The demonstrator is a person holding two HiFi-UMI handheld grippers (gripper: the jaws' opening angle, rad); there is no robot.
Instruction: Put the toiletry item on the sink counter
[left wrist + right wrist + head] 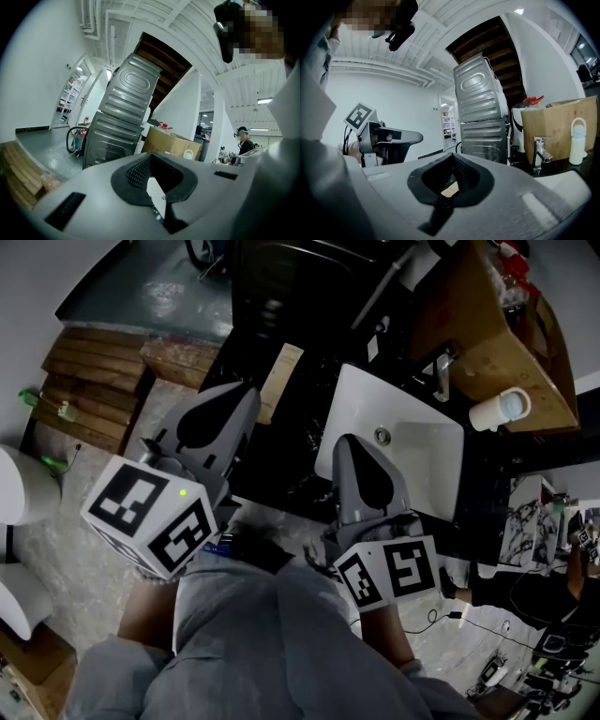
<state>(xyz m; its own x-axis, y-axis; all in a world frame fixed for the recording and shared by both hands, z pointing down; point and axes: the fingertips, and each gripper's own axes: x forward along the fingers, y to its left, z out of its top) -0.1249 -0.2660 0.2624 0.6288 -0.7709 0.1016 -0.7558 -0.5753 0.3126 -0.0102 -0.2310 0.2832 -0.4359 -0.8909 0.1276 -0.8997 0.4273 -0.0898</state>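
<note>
A white bottle with a pale blue cap (500,409) lies on the dark counter at the sink's far right, beside a cardboard box (487,329). The right gripper view shows this bottle (577,140) standing by the faucet (540,151). Both grippers hover side by side in front of the counter, holding nothing. My left gripper (250,390) is shut, its jaws meeting at the tip (151,155). My right gripper (343,441) points at the white sink basin (427,460), and its jaws also meet at the tip (452,155). Neither gripper touches the bottle.
A flat beige box (279,381) lies on the black counter (272,460) left of the basin. A tall metal appliance (480,115) stands behind. Wooden pallets (94,381) lie on the floor at the left. Another person (243,139) stands far off.
</note>
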